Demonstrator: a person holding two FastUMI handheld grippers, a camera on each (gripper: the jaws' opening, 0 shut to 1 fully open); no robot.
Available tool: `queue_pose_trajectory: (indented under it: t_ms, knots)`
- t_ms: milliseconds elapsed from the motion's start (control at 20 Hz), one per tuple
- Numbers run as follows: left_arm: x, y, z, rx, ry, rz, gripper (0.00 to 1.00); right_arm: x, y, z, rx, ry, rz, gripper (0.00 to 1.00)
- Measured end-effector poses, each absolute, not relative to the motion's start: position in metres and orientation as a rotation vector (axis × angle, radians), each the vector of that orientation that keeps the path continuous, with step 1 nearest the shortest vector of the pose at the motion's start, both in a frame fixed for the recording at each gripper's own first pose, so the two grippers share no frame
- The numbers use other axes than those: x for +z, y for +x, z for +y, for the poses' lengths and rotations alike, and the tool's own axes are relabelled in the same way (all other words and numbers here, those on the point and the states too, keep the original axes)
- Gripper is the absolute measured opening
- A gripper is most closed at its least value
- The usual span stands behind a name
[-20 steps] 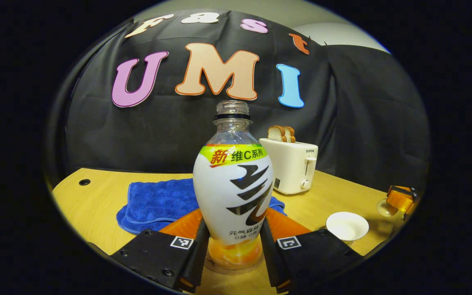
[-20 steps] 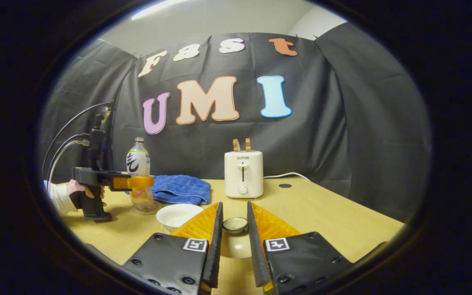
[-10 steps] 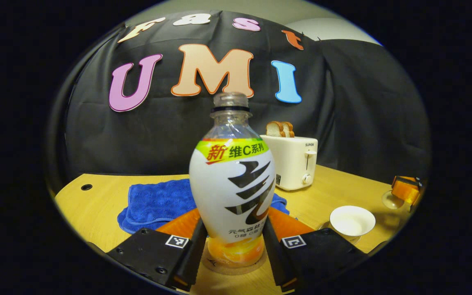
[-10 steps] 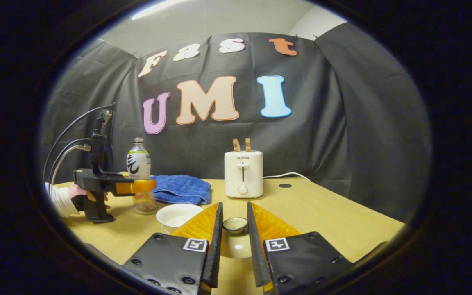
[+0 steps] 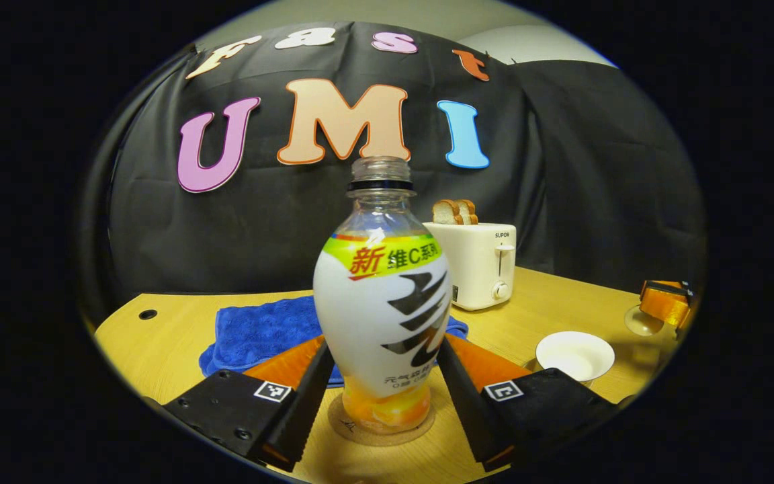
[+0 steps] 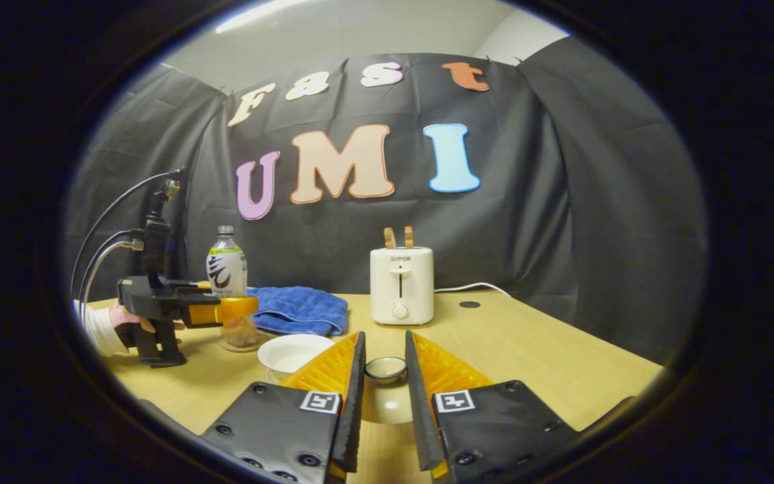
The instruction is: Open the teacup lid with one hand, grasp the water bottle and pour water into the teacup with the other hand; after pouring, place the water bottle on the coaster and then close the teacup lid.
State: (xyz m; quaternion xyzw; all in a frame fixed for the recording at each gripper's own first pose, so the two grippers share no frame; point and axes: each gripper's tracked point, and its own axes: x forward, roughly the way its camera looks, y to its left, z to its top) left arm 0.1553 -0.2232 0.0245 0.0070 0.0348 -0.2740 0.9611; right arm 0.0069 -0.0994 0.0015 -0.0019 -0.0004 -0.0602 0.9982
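Now upright on the coaster [image 5: 381,425], the water bottle [image 5: 381,316] stands between the left claw [image 5: 381,396], whose fingers are spread clear of it. The left claw should back straight out without brushing it. The right claw [image 6: 385,403] holds the lid [image 6: 385,369] narrowly, beside the open teacup [image 6: 291,353].

Left gripper [image 5: 380,396] held level, fingers spread apart, a hand [image 6: 133,321] in a white sleeve gripping its handle, right gripper [image 6: 384,410] level, fingers drawn close together
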Motion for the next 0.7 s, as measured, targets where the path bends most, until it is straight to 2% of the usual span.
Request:
queue_pose_trajectory:
  t_ms: [50, 200, 350, 700]
  knots:
    - [0.025, 0.153, -0.222, -0.556, 0.018, 0.061, 0.88, 0.001, 0.008, -0.094, -0.096, -0.003, 0.001, 0.37]
    - [0.033, 0.138, -0.213, -0.548, 0.024, 0.013, 0.96, 0.001, 0.013, -0.082, -0.031, -0.003, 0.004, 0.36]
    - [0.041, 0.125, -0.196, -0.527, -0.018, -0.056, 0.96, 0.000, 0.023, -0.067, 0.024, -0.002, 0.006, 0.37]
    - [0.038, 0.106, -0.162, -0.478, -0.020, -0.057, 0.96, -0.002, 0.065, -0.036, 0.084, -0.001, 0.011, 0.36]
